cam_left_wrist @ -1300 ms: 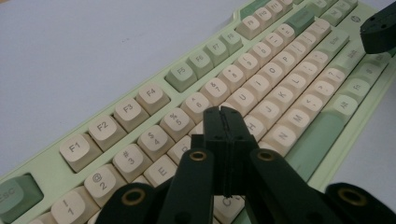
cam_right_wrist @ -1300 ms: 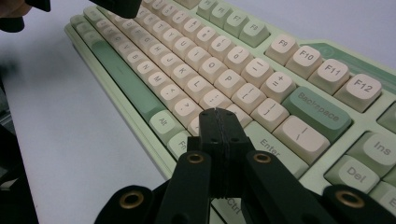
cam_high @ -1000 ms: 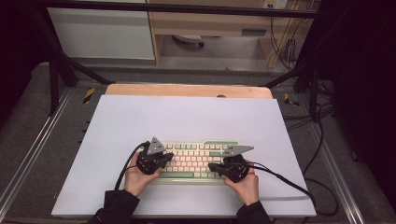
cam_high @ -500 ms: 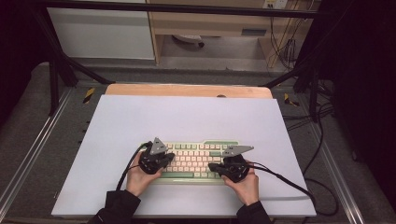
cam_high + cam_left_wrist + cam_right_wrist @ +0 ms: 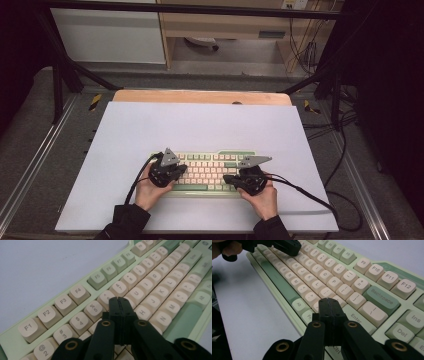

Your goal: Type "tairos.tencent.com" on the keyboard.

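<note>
Lying flat on the pale sheet [image 5: 125, 130] that covers the table, near the person's edge, a green and cream keyboard [image 5: 210, 167] is worked from above by both grippers. The left gripper [image 5: 119, 300] is seen with jaws pressed fully together, nothing between them, tips poised over the number row around the 6 key [image 5: 107, 297]; whether the tips touch a cap cannot be told. The right gripper [image 5: 329, 301] is likewise closed on nothing, its tips above the keys left of Enter [image 5: 358, 318]. The board is judged rigid and moderately weighty, unlikely to slide under a light downward press. The keycaps [image 5: 63, 302] are smooth, rounded plastic (probably slick under a hard jaw tip), so a press is best centred on one cap to avoid slipping onto a neighbour. Caps are judged to be push-fit and could be levered off by a sideways shove. If the board must be lifted, the long front and back edges of the case are the places to be gripped
</note>
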`<state>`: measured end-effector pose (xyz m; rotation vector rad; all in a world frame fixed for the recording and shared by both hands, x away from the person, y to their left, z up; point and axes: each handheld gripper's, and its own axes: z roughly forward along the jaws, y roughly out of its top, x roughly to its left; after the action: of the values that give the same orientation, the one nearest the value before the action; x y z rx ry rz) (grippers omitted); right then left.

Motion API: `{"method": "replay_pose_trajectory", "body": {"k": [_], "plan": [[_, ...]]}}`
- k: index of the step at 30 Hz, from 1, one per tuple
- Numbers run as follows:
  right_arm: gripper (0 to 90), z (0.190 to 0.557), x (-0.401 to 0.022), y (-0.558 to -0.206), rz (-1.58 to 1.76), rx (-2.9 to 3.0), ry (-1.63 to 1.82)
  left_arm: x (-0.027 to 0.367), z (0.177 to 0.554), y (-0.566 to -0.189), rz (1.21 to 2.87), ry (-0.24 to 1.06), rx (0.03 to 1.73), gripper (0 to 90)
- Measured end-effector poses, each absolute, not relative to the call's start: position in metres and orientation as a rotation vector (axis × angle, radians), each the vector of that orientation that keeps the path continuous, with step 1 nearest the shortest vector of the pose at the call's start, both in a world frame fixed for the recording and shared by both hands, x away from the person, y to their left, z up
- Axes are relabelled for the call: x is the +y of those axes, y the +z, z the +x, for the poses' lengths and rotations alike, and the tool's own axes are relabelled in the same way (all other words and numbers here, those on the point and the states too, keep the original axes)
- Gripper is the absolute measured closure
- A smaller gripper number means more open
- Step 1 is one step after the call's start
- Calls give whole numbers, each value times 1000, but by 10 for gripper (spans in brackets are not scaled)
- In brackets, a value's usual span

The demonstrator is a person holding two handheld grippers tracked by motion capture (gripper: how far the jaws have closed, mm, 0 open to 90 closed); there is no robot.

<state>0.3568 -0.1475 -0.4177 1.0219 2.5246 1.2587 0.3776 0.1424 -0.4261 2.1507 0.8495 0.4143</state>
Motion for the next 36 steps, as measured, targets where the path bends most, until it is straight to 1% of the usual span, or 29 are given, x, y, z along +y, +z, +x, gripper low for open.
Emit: {"method": "replay_pose_trajectory", "body": {"k": [11,21,36], "plan": [[900,356,-148,-417,1022,2524,1262,150,371,-417,2135,411,834,898],[900,355,-149,-417,1029,2521,1265,168,365,-417,2125,414,862,898],[900,356,-149,-417,1025,2522,1265,181,369,-416,2110,430,897,898]]}}
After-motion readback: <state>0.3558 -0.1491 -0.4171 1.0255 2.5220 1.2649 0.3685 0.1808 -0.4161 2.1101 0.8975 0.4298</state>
